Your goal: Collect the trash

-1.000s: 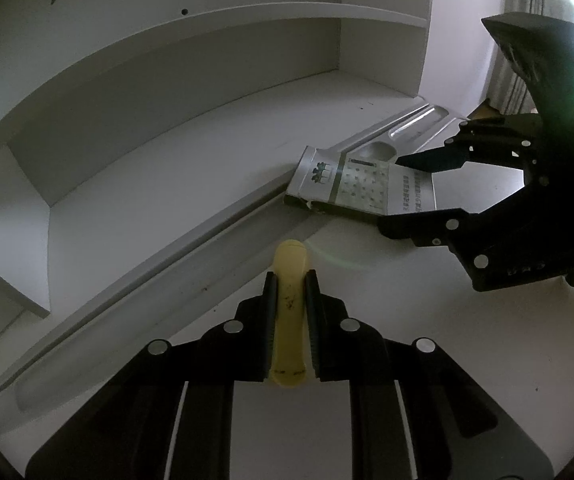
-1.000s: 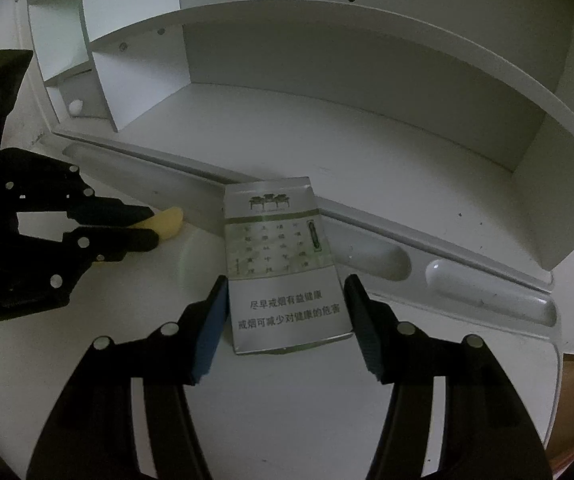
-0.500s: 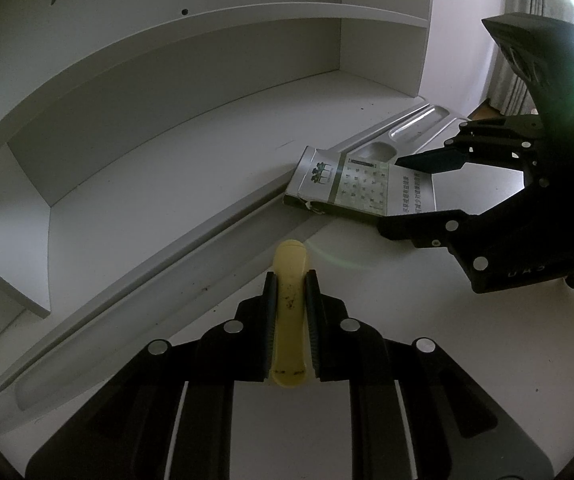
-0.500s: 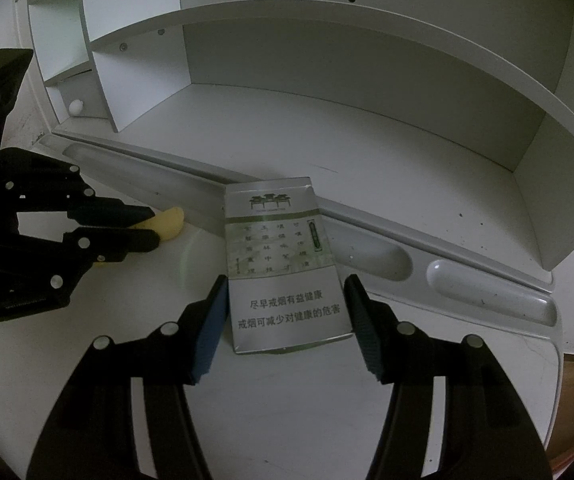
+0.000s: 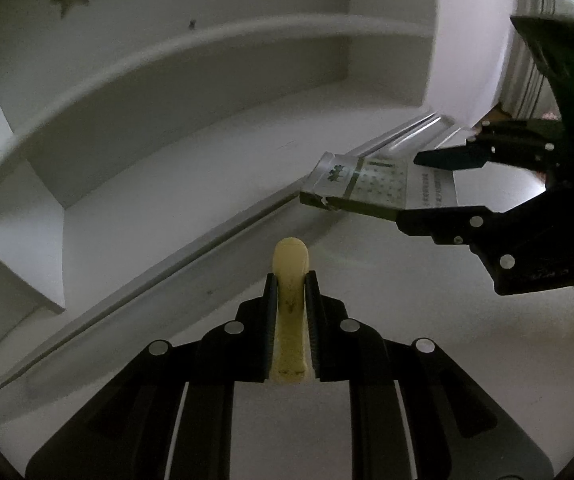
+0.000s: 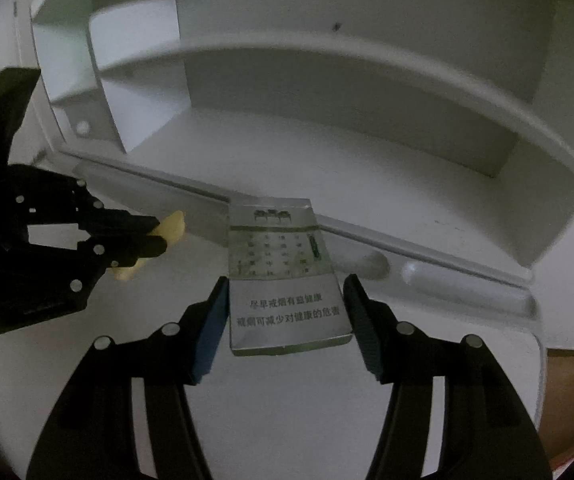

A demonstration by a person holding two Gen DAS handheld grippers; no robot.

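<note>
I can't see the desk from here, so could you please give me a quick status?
Left gripper shut on yellow peel. Right gripper shut on cigarette pack, lifted off white desk. Nothing in the way.

Cigarette pack, in the right gripper, now off the desk.

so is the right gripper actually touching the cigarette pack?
Touching. The right wrist view shows the right gripper with both pads against the sides of the cigarette pack.
</note>
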